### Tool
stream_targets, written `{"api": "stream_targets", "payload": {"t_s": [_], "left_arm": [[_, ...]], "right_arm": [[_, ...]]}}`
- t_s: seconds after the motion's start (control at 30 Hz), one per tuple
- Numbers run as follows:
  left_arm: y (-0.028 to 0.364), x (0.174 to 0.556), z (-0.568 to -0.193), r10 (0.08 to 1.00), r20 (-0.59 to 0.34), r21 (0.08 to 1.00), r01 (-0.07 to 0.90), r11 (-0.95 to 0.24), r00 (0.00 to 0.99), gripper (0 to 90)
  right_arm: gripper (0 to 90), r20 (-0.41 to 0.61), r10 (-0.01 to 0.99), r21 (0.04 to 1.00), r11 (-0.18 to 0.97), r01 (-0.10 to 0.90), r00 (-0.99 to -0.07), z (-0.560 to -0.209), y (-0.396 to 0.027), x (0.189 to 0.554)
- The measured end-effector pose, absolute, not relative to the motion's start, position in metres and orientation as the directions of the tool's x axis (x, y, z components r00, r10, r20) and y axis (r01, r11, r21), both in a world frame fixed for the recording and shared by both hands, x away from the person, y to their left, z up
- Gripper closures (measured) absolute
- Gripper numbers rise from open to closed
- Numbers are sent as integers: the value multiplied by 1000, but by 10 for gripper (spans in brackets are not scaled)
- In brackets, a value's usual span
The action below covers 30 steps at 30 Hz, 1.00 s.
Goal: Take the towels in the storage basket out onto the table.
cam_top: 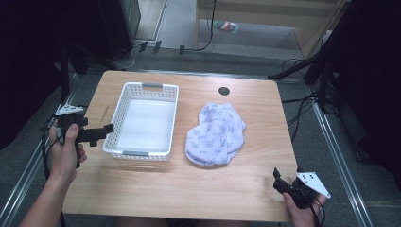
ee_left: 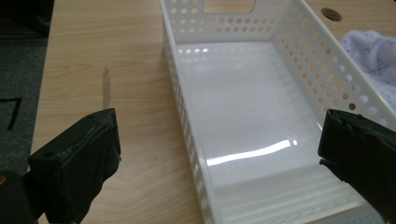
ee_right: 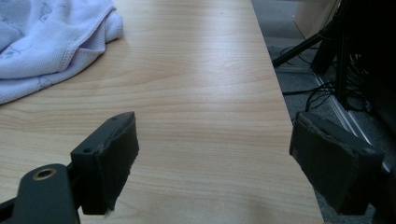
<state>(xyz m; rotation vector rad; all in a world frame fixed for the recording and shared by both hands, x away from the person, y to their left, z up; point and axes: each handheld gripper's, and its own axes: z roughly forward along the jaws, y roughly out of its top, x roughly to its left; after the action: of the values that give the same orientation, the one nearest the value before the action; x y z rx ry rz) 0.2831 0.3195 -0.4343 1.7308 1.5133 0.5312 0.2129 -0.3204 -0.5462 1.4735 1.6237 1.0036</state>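
An empty white perforated basket (cam_top: 124,101) stands on the left half of the wooden table (cam_top: 189,189). My left gripper (cam_top: 101,134) hovers at its near left side, held in a hand. In the left gripper view that gripper (ee_left: 219,123) is open wide, with the basket's left wall (ee_left: 180,93) between the jaws and untouched. A crumpled pale lilac printed cloth (cam_top: 215,135) lies right of the basket, apart from it, and its edge (ee_left: 373,51) peeks past the basket. My right gripper (cam_top: 280,182) is open at the table's near right corner, empty, with the cloth (ee_right: 42,42) far off.
A round dark cable hole (cam_top: 224,91) sits in the table behind the cloth. The table's right edge (ee_right: 280,107) runs close to my right gripper, with cables and stand legs (ee_right: 336,70) on the floor beyond. Bare wood lies left of the basket (ee_left: 93,70).
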Motion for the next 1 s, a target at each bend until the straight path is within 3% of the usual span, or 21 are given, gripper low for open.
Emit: {"api": "stream_targets", "payload": {"t_s": [1.0], "left_arm": [[378,212,-485,973,-192,812,577,86,126,0]], "right_arm": [[158,3,996,897,37,440,-90,-546,-321,213]]}}
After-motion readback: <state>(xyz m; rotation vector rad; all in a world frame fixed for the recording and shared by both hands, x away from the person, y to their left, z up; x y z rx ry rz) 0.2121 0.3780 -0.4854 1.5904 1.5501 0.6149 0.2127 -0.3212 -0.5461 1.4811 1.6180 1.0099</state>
